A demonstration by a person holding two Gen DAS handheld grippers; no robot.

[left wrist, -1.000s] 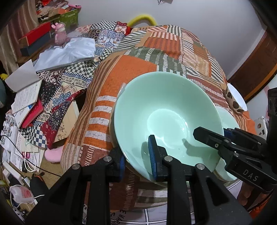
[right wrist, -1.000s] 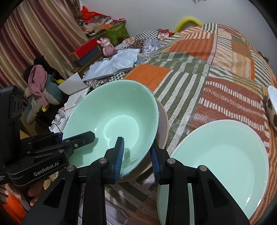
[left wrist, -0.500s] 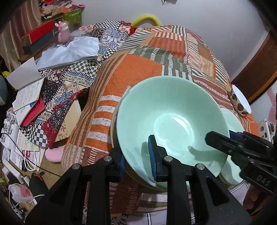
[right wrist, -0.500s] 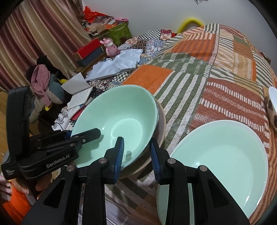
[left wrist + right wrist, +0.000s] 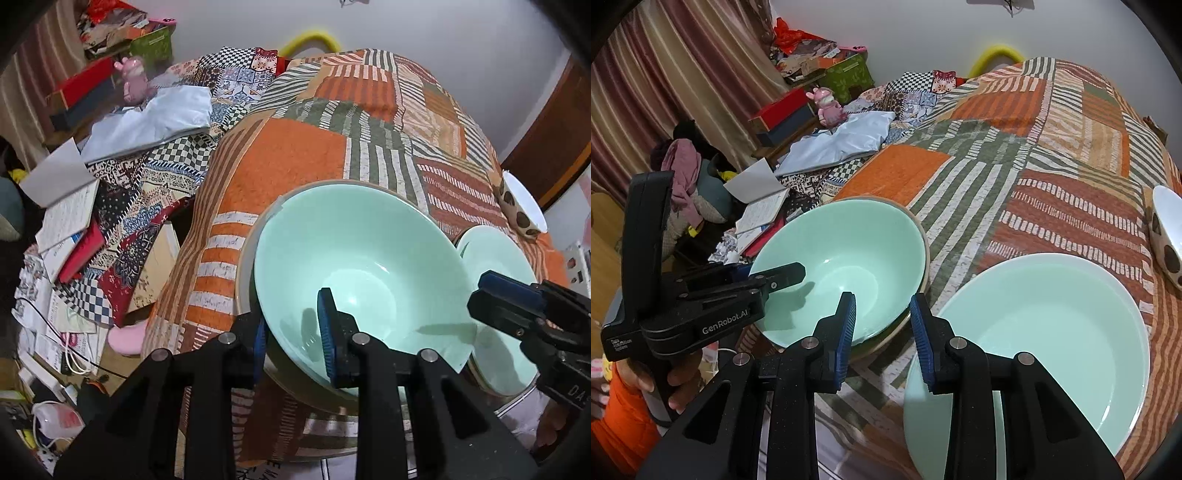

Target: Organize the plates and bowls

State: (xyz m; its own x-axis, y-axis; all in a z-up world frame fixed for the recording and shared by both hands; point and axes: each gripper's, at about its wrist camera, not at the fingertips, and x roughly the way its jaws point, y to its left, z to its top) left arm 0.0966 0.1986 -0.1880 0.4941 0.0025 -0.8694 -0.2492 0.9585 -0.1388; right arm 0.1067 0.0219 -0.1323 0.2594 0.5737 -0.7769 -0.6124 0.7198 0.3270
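Green bowl [image 5: 369, 266] lowered onto patchwork quilt [image 5: 295, 155].

A mint-green bowl [image 5: 849, 266] sits nested upright in a tan-rimmed bowl [image 5: 921, 236] on the patchwork cover, with a wide mint-green plate [image 5: 1045, 332] just beside it at four o'clock and a spotted bowl [image 5: 1167, 240] beyond.

Soft indoor light, fisheye-warped edges, dark corners, sharp focus.

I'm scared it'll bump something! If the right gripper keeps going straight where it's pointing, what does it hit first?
Probably the patchwork quilt, just past the mint-green bowl whose rim the right gripper grips; depth is unclear.
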